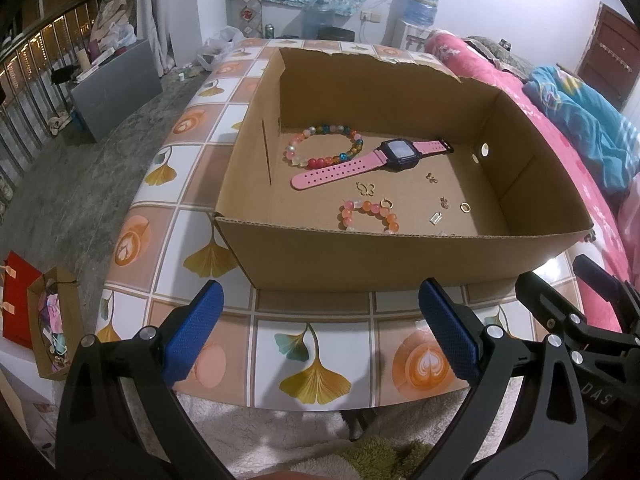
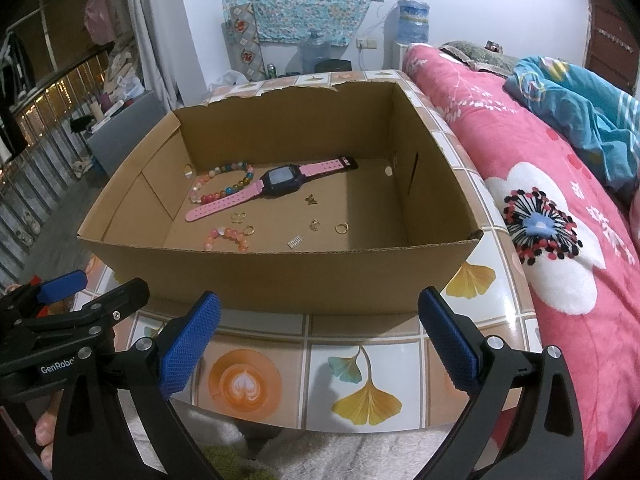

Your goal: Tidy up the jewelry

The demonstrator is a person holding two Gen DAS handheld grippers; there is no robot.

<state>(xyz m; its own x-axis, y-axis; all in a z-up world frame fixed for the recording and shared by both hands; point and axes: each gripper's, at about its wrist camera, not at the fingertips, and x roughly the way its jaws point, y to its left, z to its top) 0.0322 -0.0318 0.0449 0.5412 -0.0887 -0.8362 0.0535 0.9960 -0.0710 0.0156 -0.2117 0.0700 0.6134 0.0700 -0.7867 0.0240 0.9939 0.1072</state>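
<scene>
Two bead bracelets (image 1: 325,145), a pink watch (image 1: 372,160) and small gold pieces (image 1: 465,207) lie on the floor of an open cardboard box (image 1: 360,264). It stands on a tile-patterned surface (image 1: 320,364), its near wall just beyond both tools. Left tool (image 1: 320,320) and right tool (image 2: 320,328) hover with fingers apart, holding nothing. A pink bed (image 2: 560,240) borders the surface's right edge; bare floor (image 1: 80,184) lies left.
</scene>
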